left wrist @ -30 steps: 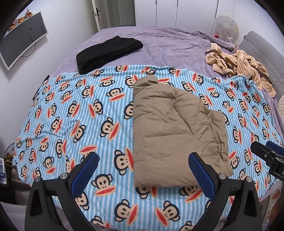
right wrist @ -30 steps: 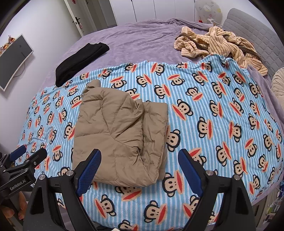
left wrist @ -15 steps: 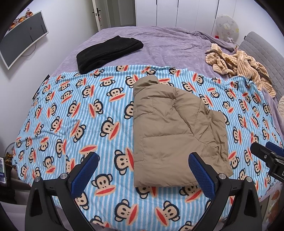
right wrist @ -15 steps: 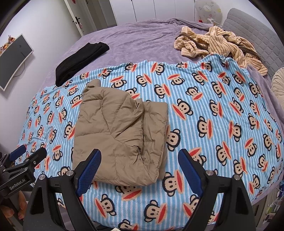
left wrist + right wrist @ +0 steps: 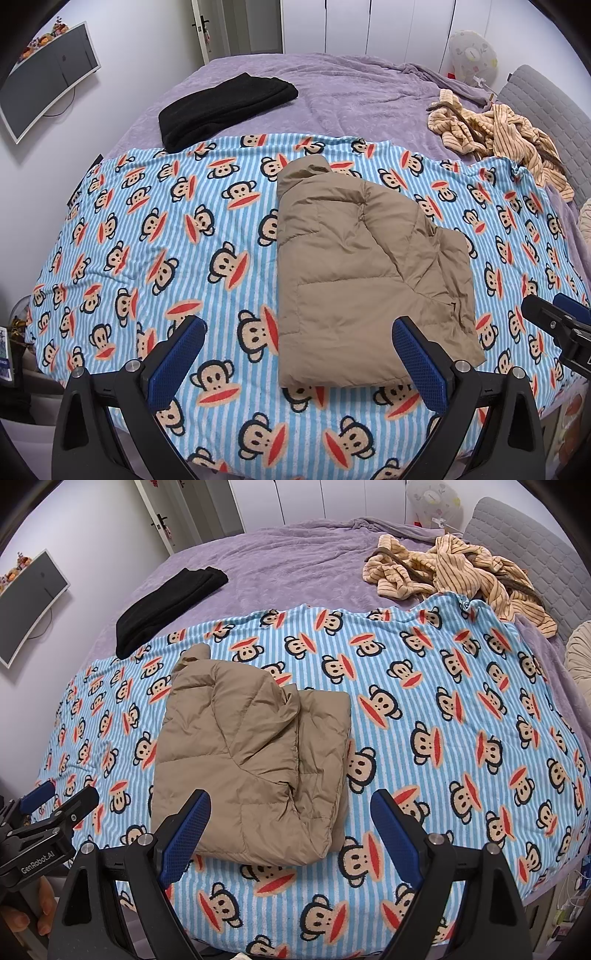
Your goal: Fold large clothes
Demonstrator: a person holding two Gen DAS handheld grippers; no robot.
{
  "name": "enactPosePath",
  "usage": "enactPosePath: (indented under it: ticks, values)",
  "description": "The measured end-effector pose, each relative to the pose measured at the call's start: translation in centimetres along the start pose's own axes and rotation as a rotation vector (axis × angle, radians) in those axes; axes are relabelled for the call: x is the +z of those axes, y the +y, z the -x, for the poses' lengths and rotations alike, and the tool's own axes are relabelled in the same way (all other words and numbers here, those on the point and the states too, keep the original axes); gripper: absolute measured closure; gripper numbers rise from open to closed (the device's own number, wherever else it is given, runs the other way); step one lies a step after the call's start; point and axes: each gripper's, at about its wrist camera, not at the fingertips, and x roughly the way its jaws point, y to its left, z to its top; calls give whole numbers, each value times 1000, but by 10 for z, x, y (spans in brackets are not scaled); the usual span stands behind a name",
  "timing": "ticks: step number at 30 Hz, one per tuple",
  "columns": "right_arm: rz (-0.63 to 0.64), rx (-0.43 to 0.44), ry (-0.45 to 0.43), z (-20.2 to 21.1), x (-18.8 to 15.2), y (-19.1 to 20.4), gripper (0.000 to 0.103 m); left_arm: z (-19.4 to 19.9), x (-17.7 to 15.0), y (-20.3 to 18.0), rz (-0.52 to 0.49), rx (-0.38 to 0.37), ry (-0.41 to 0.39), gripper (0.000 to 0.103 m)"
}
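Observation:
A tan puffer jacket (image 5: 362,273) lies folded into a rough rectangle on the blue striped monkey-print blanket (image 5: 166,236); it also shows in the right wrist view (image 5: 255,760). My left gripper (image 5: 295,362) is open and empty, held above the blanket's near edge, just in front of the jacket's near hem. My right gripper (image 5: 291,830) is open and empty, also just short of the jacket's near hem. Each gripper shows at the edge of the other's view, the right gripper (image 5: 557,325) and the left gripper (image 5: 55,808).
A folded black garment (image 5: 225,107) lies on the purple bedspread (image 5: 351,96) at the far left. A crumpled yellow striped garment (image 5: 498,136) lies at the far right by the grey headboard (image 5: 546,107). A monitor (image 5: 44,74) hangs on the left wall.

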Motion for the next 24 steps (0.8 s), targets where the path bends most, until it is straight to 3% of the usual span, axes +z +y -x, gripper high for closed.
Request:
enactPosePath:
  ticks: [24]
  values:
    - [3, 1, 5, 0, 0, 1, 13, -3, -4, 0, 5, 11, 7, 1]
